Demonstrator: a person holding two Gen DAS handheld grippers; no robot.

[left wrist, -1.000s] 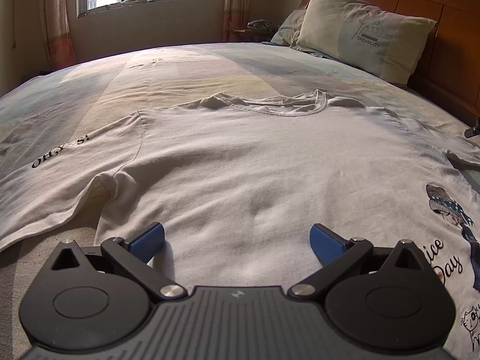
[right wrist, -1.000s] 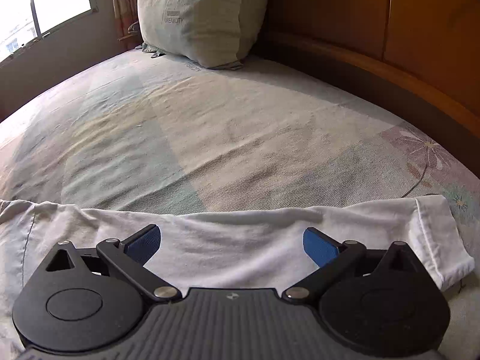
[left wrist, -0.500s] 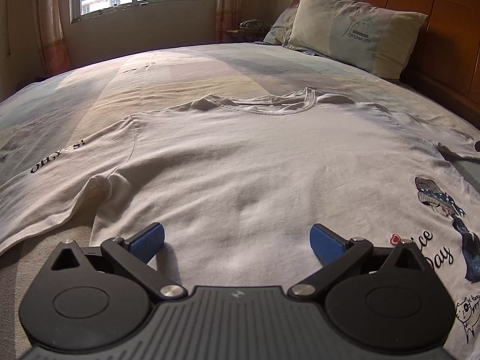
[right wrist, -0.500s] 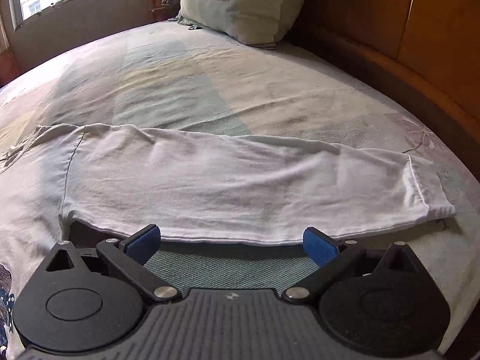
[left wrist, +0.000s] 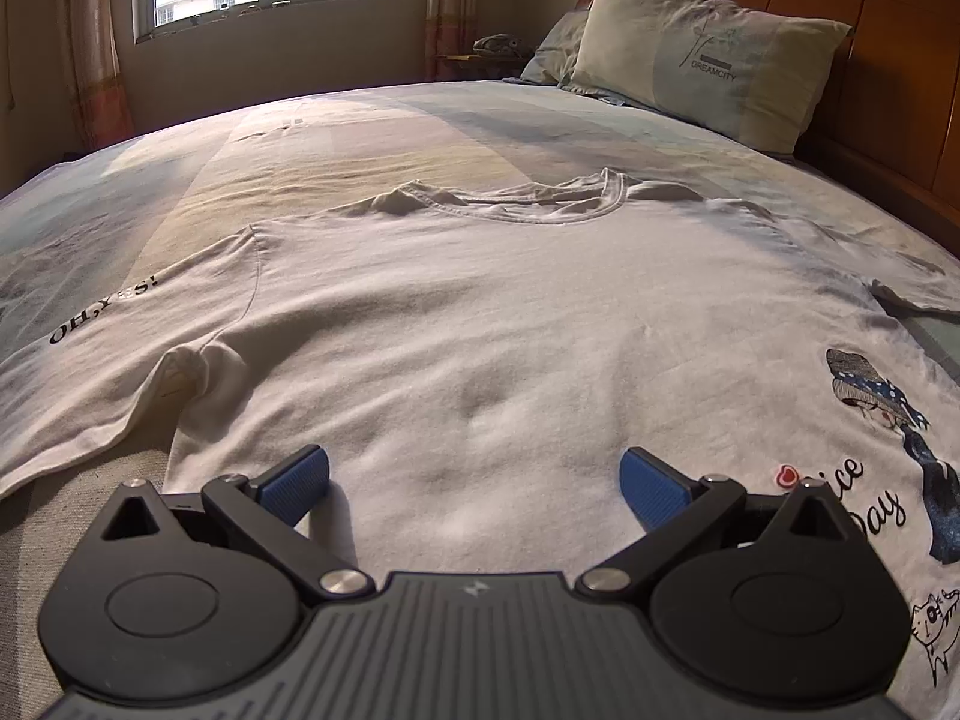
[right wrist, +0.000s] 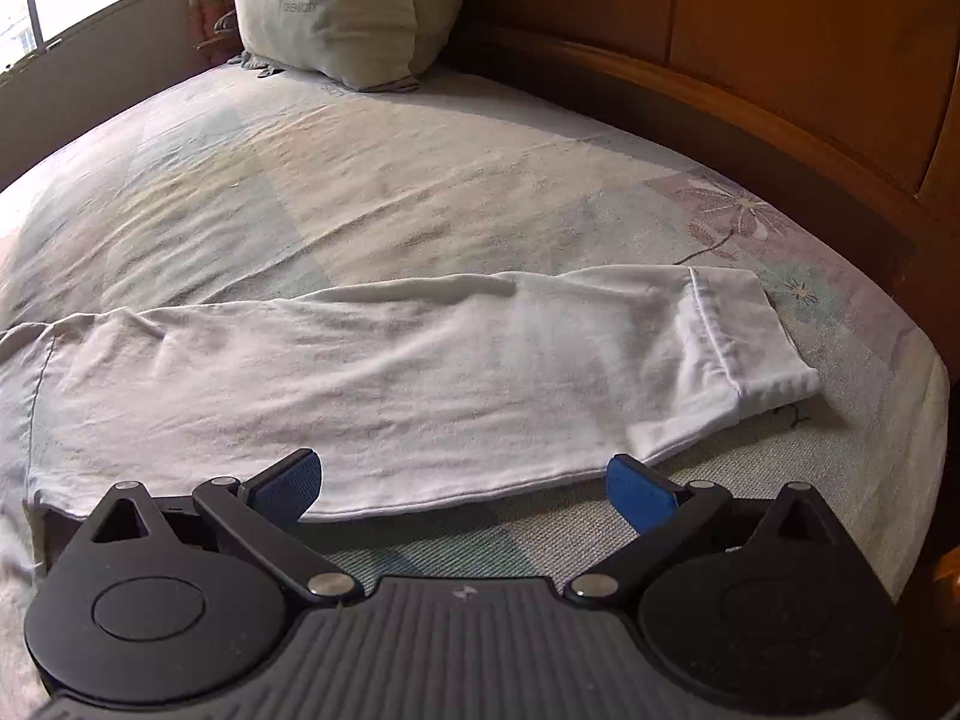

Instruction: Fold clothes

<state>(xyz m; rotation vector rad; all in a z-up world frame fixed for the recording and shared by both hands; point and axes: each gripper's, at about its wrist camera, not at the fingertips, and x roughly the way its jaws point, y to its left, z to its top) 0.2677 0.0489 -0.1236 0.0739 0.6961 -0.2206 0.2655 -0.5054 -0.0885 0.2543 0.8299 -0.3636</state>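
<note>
1. Covering the whole view, the bed [left wrist: 372,138] carries a white long-sleeved shirt [left wrist: 510,324], spread flat.
2. The right sleeve [right wrist: 384,372] lies stretched toward the headboard [right wrist: 780,48].
3. The left hand-held gripper [left wrist: 474,480] hovers over the shirt body, jaws wide apart, holding nothing.
4. The right hand-held gripper [right wrist: 462,483] is at the sleeve's near edge, also spread and holding nothing.

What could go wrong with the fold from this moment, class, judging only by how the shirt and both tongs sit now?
1. The right tongs gape over the long sleeve's lower edge; a shallow bite might catch only one layer, so the sleeve would fold crookedly.
2. The white shirt has a bunched armpit and wrinkled collar; folding now may trap creases.
3. The left tongs, open over mid-body fabric, could drag the shirt if closed there.
</note>
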